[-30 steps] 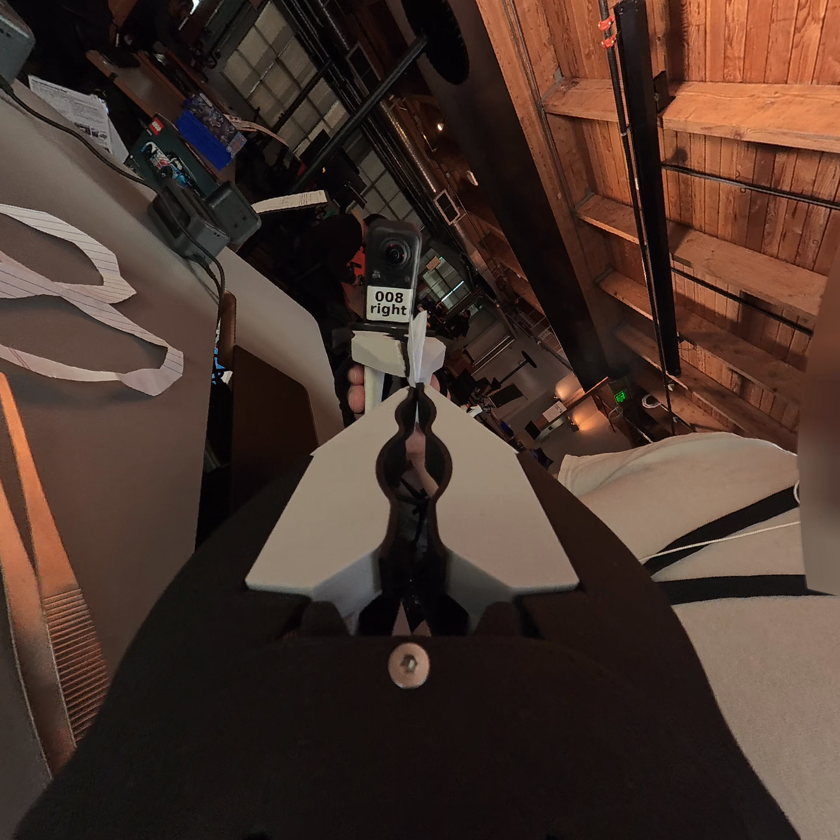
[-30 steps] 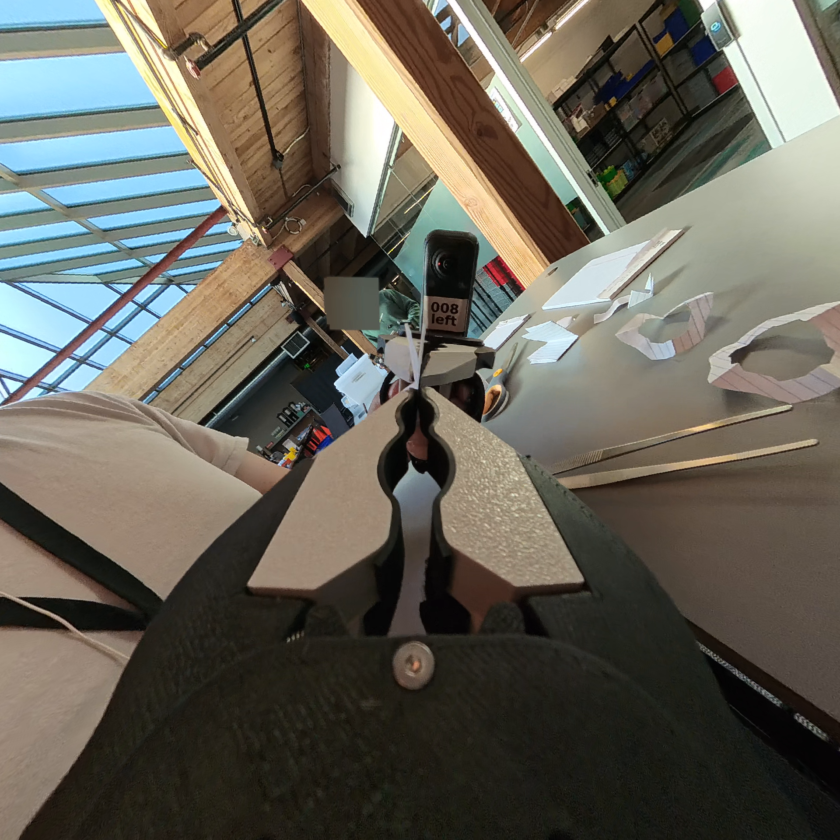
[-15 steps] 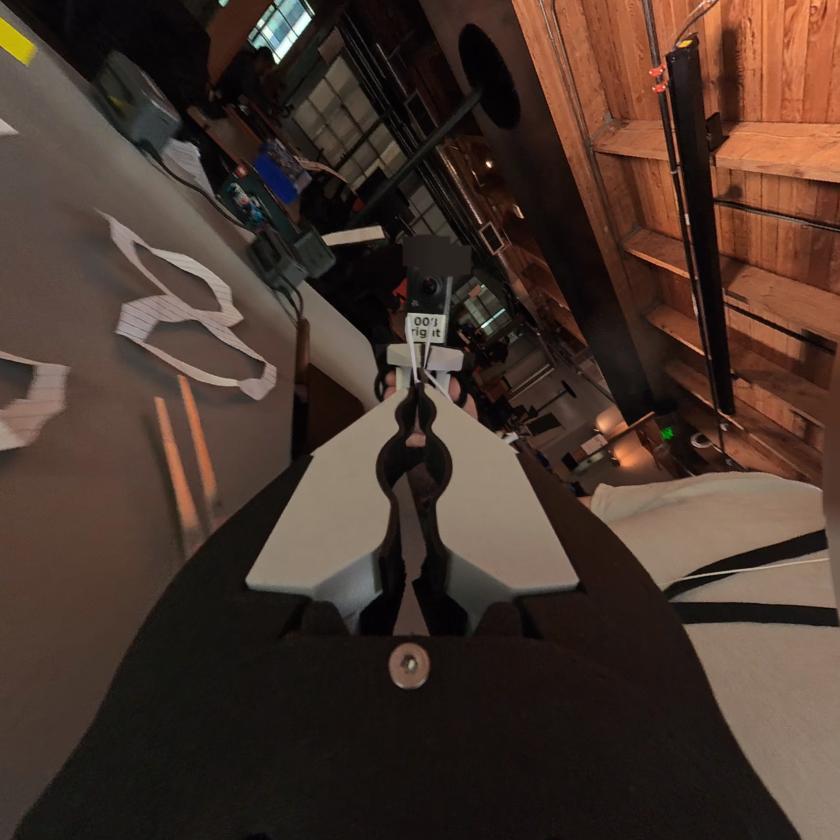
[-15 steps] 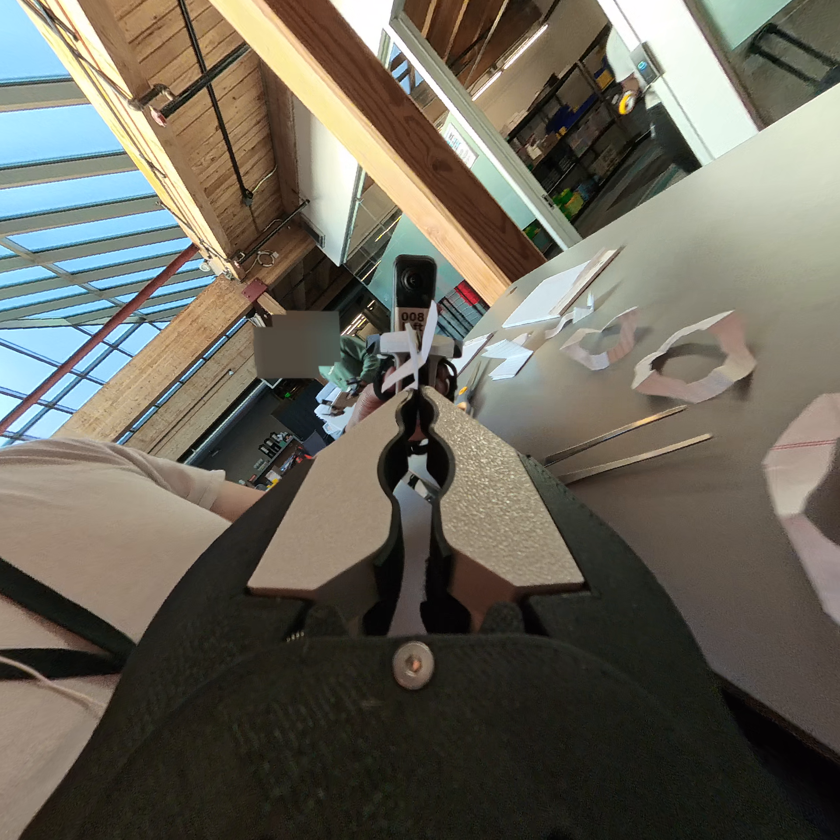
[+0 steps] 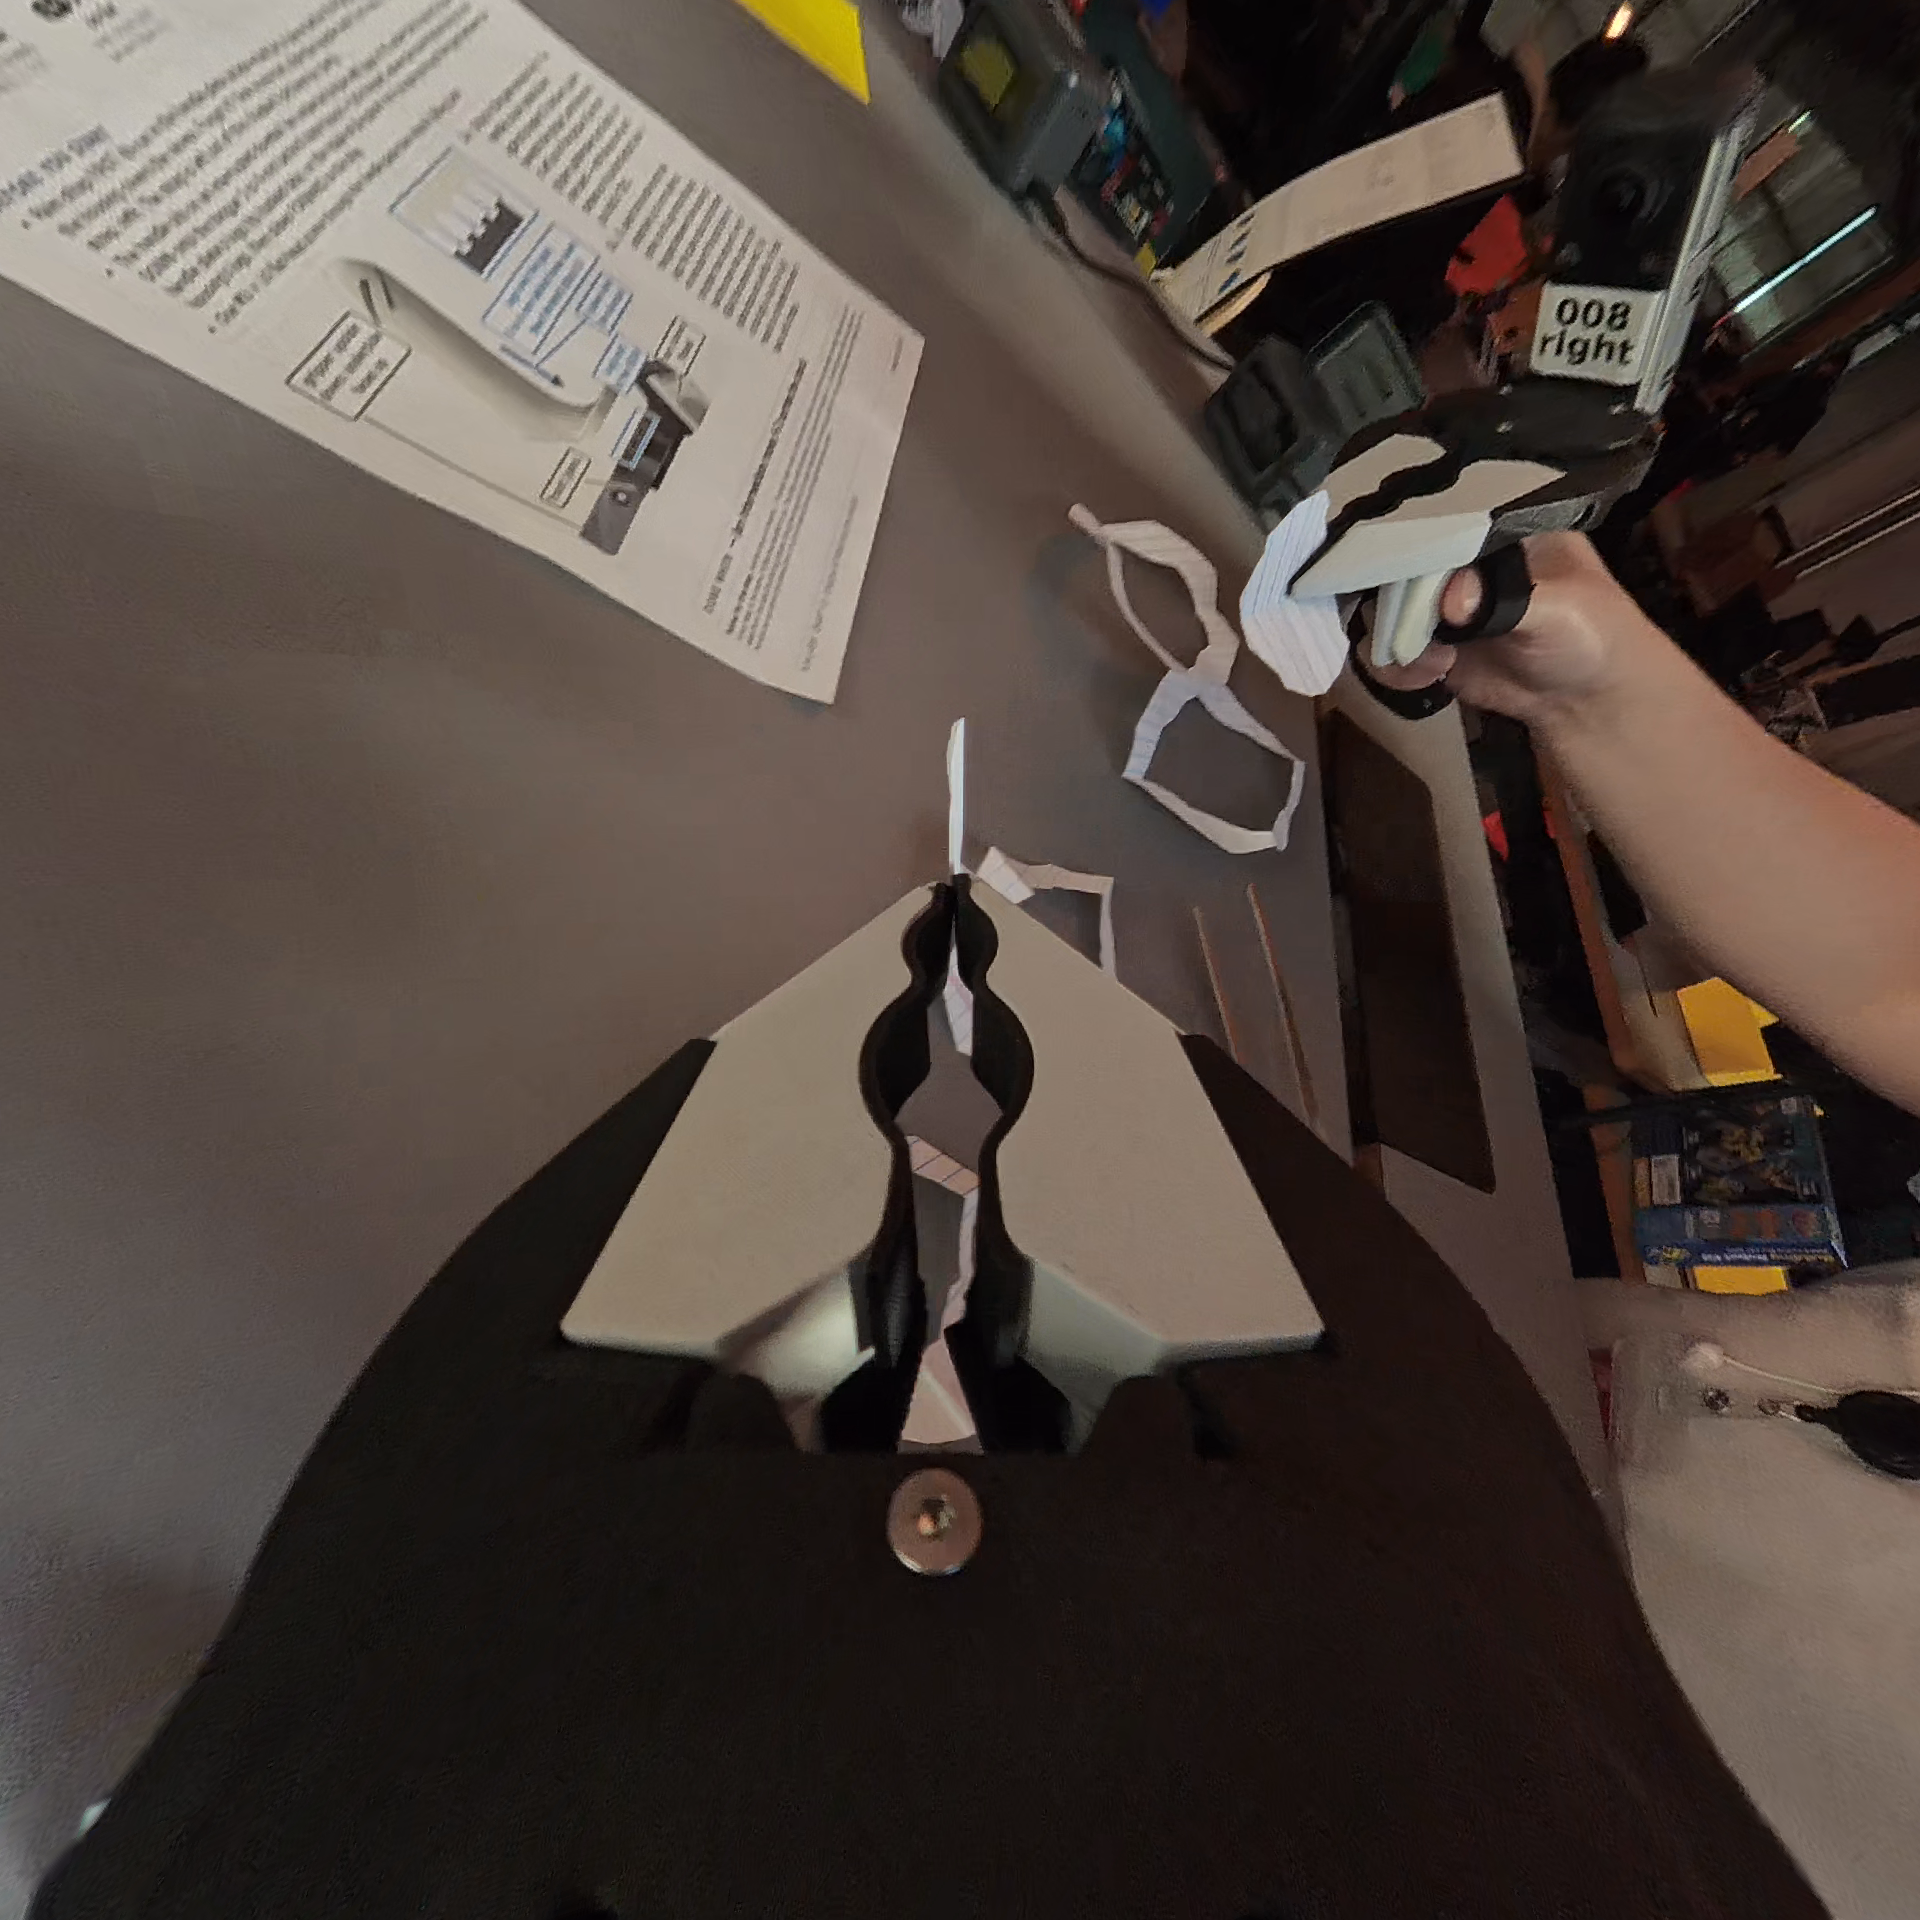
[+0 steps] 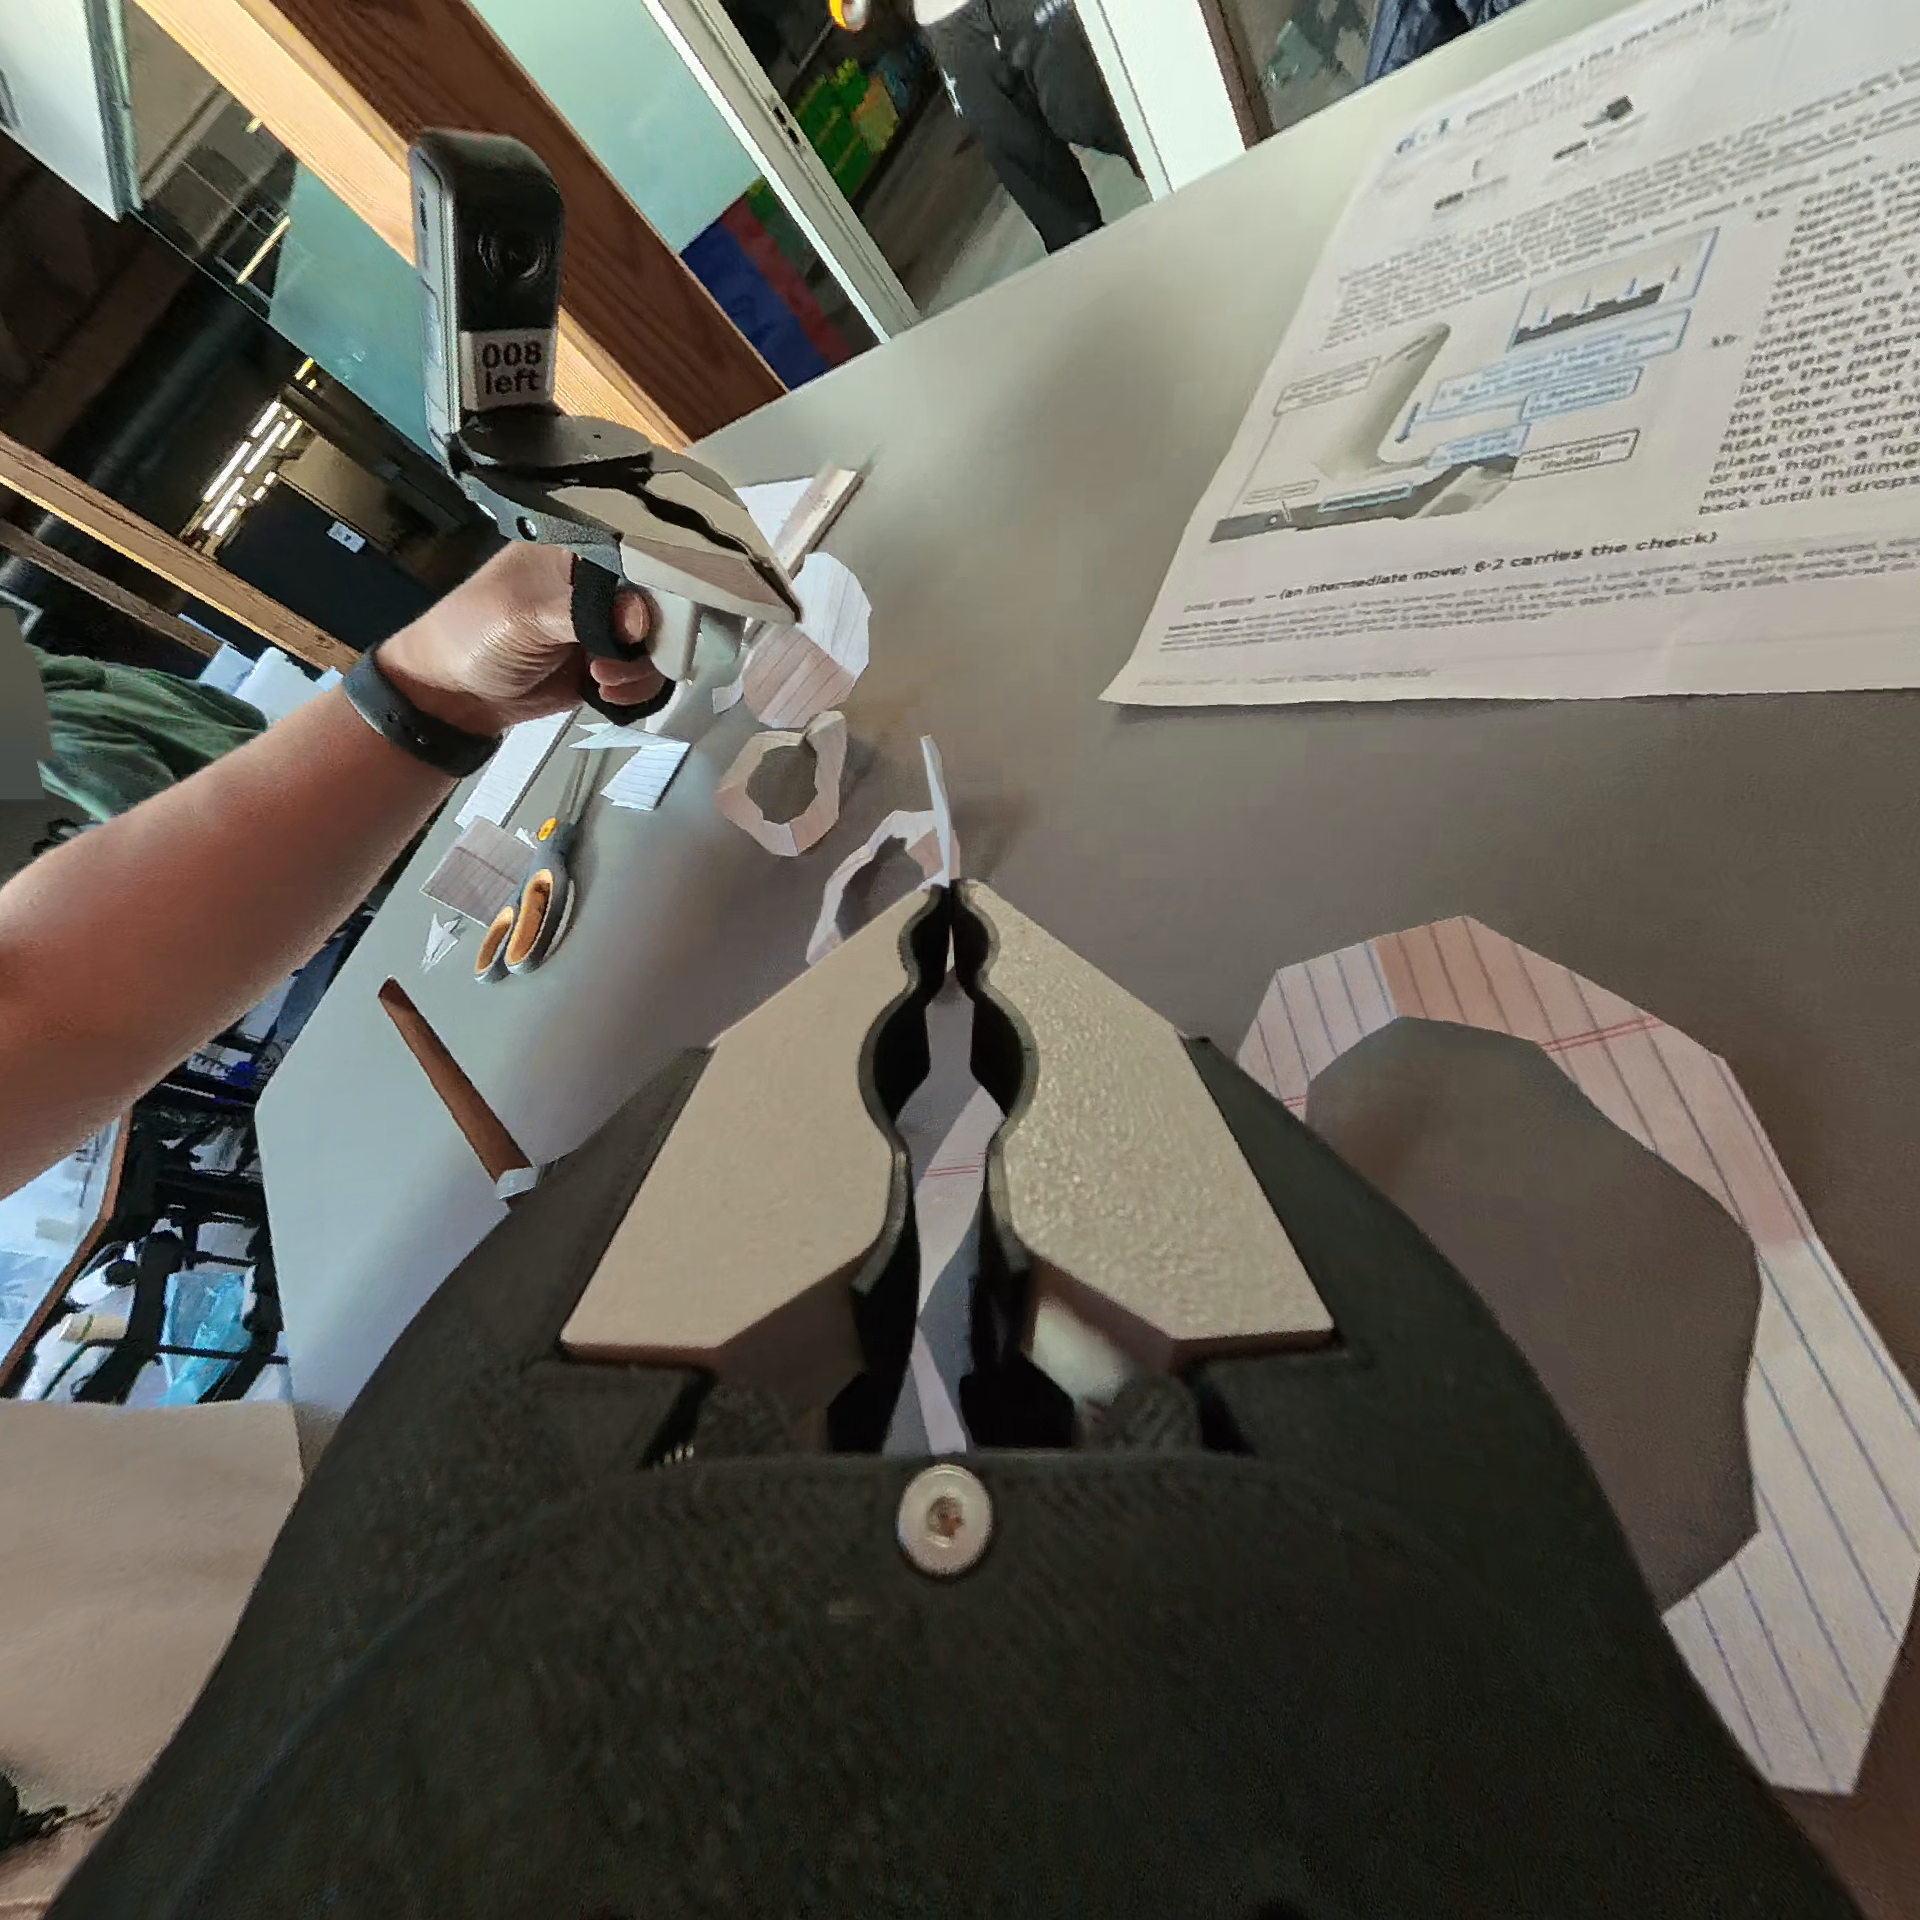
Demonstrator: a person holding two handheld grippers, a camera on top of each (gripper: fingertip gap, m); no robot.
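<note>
My left gripper [image 5: 954, 883] is pinched shut on a lined paper piece [image 5: 957, 790] that stands edge-on above its tips at frame centre. My right gripper [image 6: 951, 883] is likewise closed on its own paper cut-out [image 6: 940, 800]; seen from the left wrist view, that piece shows broadside at upper right. Both pieces are up off the grey table [image 5: 312, 831]. Around them lie lined paper frames with holes [image 6: 787, 790], scissors [image 6: 530, 914] at left, tweezers [image 5: 1257, 987], and a printed sheet [image 6: 1558, 416] at upper right. Cutting looks done; I can't judge what remains.
</note>
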